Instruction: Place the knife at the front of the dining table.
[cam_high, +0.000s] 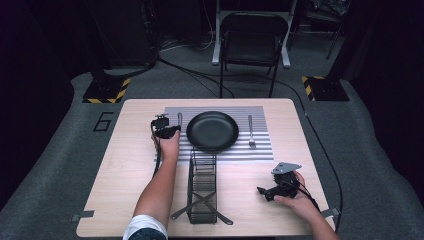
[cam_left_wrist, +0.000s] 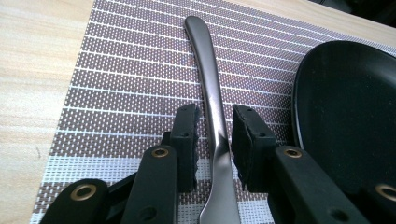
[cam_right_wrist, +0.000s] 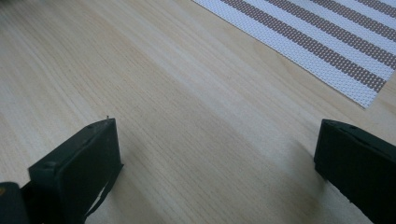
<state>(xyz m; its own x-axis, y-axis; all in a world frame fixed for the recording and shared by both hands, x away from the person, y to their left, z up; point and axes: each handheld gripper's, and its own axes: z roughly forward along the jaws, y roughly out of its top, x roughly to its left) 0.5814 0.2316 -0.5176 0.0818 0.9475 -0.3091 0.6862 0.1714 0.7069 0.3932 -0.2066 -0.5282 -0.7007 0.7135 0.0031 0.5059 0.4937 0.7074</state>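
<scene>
A silver utensil (cam_left_wrist: 205, 56) lies flat on the striped placemat (cam_left_wrist: 130, 74), just left of the black plate (cam_left_wrist: 345, 116). My left gripper (cam_left_wrist: 212, 116) straddles its handle with a small gap on each side, so the pads do not press on it. In the high view the left gripper (cam_high: 167, 131) sits at the plate's (cam_high: 212, 131) left edge over the utensil (cam_high: 179, 119). My right gripper (cam_high: 262, 191) rests near the table's front right. Its jaws stand wide open over bare wood in the right gripper view (cam_right_wrist: 215, 144).
A fork (cam_high: 251, 131) lies on the placemat (cam_high: 260, 150) right of the plate. A tall black wire basket (cam_high: 202, 185) stands at the front middle of the wooden table (cam_high: 125, 165). A folding chair (cam_high: 250, 40) stands beyond the far edge.
</scene>
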